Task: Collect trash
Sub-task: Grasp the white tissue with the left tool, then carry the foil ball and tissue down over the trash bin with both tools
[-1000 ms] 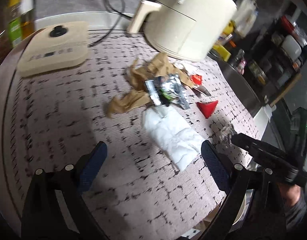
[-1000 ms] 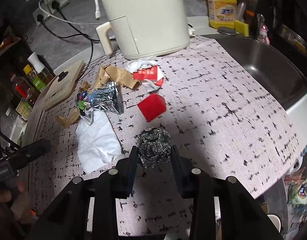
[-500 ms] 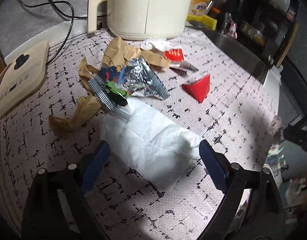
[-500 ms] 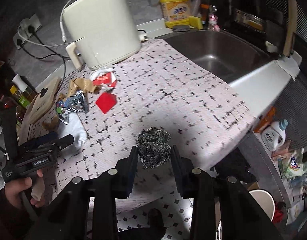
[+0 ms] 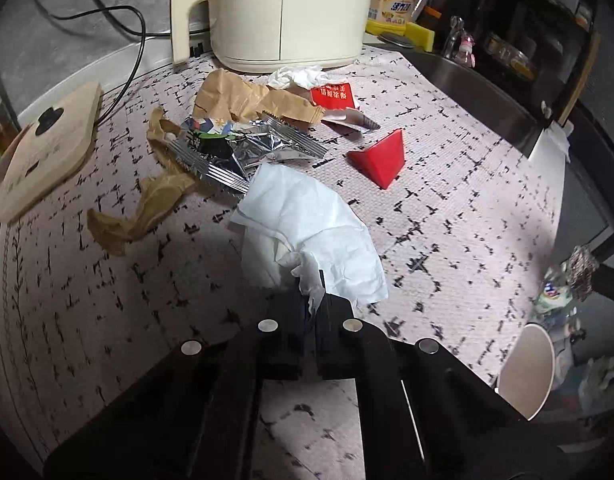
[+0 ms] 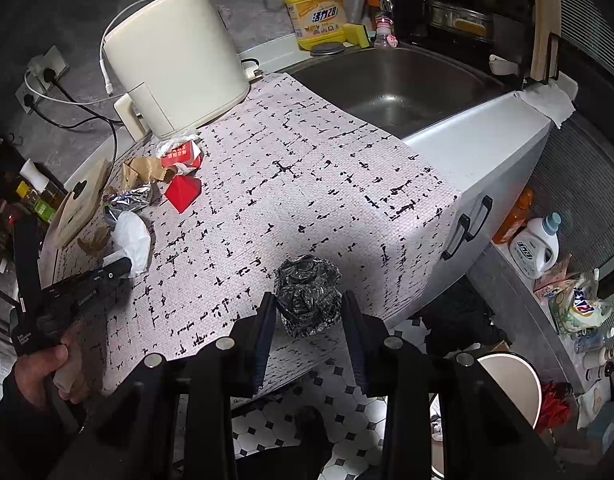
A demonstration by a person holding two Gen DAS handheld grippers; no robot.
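My left gripper (image 5: 312, 301) is shut on the near edge of a white tissue (image 5: 307, 216) lying on the patterned counter mat (image 5: 447, 220); the same tissue (image 6: 133, 236) and left gripper (image 6: 121, 267) show in the right wrist view. Behind the tissue lie a silver foil wrapper (image 5: 243, 152), brown paper scraps (image 5: 243, 96), a red paper cone (image 5: 381, 160) and a red packet (image 5: 332, 95). My right gripper (image 6: 309, 306) is shut on a crumpled dark foil ball (image 6: 308, 294), held over the counter's front edge, above the tiled floor.
A cream air fryer (image 5: 283, 12) stands at the back, a wooden board (image 5: 47, 148) at the left, a steel sink (image 6: 395, 84) at the right with a yellow detergent bottle (image 6: 315, 8). A white bin (image 6: 511, 384) stands on the floor below the counter.
The left gripper closed on the white tissue's near edge after coming in over it. The right gripper carried the foil ball out past the counter's front edge, toward the bin.
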